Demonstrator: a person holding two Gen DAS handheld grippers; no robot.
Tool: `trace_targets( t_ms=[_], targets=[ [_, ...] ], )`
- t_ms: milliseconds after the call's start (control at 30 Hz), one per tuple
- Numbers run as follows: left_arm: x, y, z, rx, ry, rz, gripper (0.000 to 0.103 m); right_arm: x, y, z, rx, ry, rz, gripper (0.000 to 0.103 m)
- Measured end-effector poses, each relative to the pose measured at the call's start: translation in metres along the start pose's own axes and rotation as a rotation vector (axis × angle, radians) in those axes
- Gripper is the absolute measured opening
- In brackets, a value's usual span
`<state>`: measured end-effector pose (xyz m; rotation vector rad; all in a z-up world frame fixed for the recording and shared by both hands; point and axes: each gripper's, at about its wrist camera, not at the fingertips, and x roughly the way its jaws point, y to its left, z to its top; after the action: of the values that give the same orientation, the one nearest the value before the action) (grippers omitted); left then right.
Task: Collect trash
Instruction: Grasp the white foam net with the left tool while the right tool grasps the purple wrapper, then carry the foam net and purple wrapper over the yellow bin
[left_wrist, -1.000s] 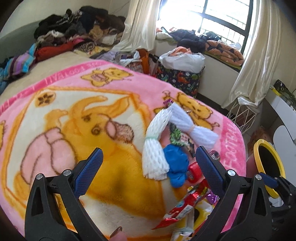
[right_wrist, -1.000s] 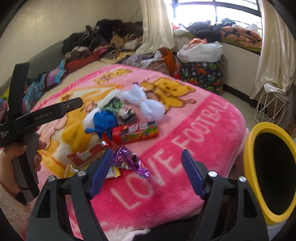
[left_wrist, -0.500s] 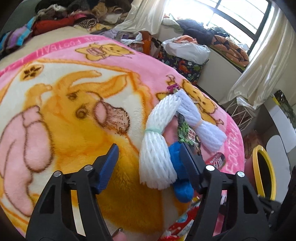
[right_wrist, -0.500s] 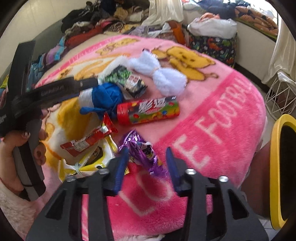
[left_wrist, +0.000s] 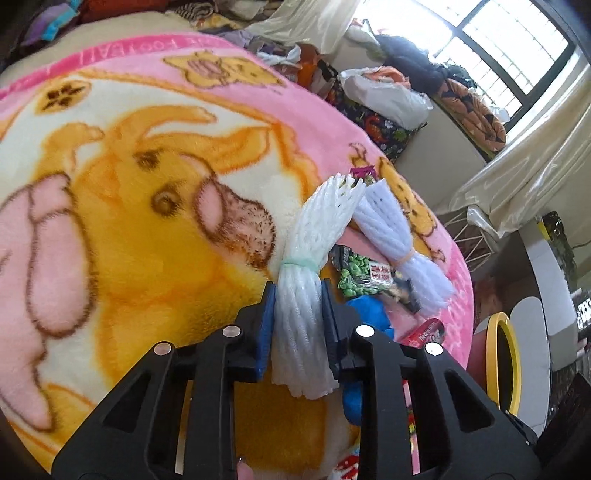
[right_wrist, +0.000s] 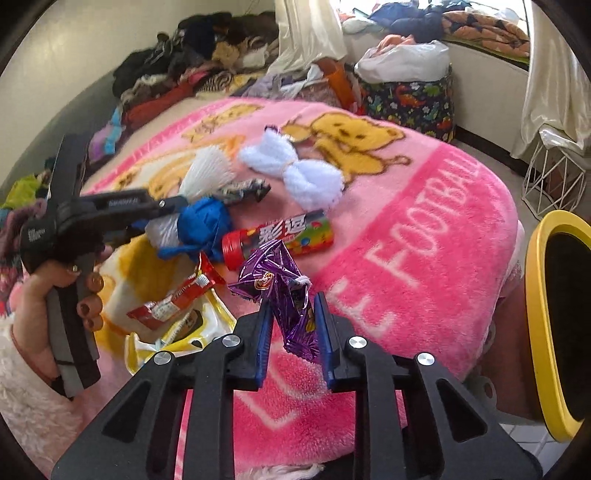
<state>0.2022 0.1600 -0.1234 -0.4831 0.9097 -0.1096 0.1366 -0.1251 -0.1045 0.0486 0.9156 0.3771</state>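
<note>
My left gripper (left_wrist: 297, 291) points down at the pink blanket, its jaws closing with the pads pressed on a white foam net bundle (left_wrist: 321, 218). In the right wrist view my right gripper (right_wrist: 293, 306) is closing too, pinching a crumpled purple wrapper (right_wrist: 273, 266) that stands up from the blanket. Loose on the blanket lie a second foam net (right_wrist: 295, 173), a blue bundle (right_wrist: 203, 221), a candy tube (right_wrist: 280, 236), a red wrapper (right_wrist: 173, 299), a yellow-white bag (right_wrist: 177, 332) and a green snack packet (left_wrist: 354, 273).
A yellow-rimmed bin (right_wrist: 535, 295) stands off the bed's right edge. Behind it are a white wire basket (right_wrist: 554, 177) and curtains. A dinosaur-print basket (right_wrist: 410, 99) sits under the window. Piled clothes (right_wrist: 207, 55) cover the far end of the bed.
Both grippers went from wide open to closed. The left one came forward and down onto the white foam net. The right one closed on the purple wrapper, which now stands up.
</note>
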Motion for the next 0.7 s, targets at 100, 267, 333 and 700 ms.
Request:
trace_targets(
  t_ms=[100, 267, 333, 700],
  targets=[
    [-0.013, -0.002, -0.002, 0.018, -0.037, 0.016, 0.017, -0.007, 0.000, 0.000, 0.001, -0.021, -0.001, 0.021],
    [-0.041, -0.008, -0.005, 0.033, -0.110, 0.006, 0.017, -0.021, 0.003, -0.001, -0.011, -0.070, -0.008, 0.021],
    [-0.051, -0.012, -0.007, 0.029, -0.126, -0.016, 0.017, -0.029, 0.002, -0.001, -0.012, -0.088, -0.015, 0.021],
    [-0.080, -0.056, -0.015, 0.127, -0.186, -0.039, 0.017, -0.074, -0.002, 0.005, -0.020, -0.200, -0.025, 0.021]
  ],
)
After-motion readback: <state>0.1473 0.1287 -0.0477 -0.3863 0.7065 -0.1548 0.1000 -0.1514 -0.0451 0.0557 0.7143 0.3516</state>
